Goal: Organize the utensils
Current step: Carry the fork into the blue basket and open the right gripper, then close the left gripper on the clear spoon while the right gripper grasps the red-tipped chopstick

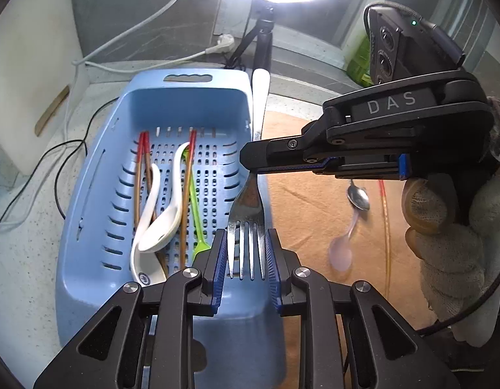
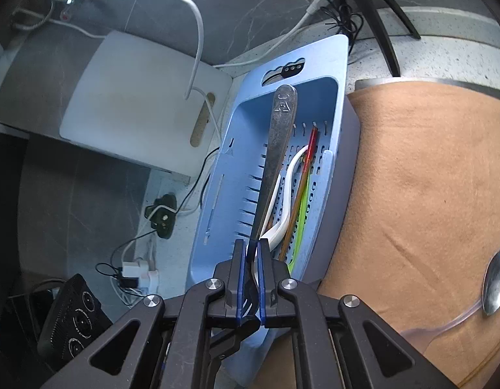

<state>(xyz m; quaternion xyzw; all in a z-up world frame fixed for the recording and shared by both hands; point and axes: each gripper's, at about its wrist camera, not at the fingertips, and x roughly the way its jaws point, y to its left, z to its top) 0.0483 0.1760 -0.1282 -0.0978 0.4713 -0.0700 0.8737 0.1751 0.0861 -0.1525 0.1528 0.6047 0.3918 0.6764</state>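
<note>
A metal fork (image 1: 246,201) hangs over the right rim of the blue slotted basket (image 1: 88,194), with its handle (image 2: 276,149) pointing toward the basket's far end. My left gripper (image 1: 245,253) is shut on the fork's tines, one blue pad against each side. Coming in from the right, my right gripper (image 1: 254,163) is shut on the fork's neck (image 2: 251,259). In the basket lie white ceramic spoons (image 1: 159,223), red-tipped chopsticks (image 1: 143,162) and a green plastic utensil (image 1: 195,207). A metal spoon (image 1: 358,196) and a translucent plastic spoon (image 1: 340,253) lie on the orange cloth (image 1: 315,210).
A gloved hand (image 1: 451,227) holds the right gripper. A ring light on a tripod (image 1: 263,42) stands behind the basket. A white cutting board (image 2: 136,103) leans at the left, with cables and a black power strip (image 2: 71,317) below it.
</note>
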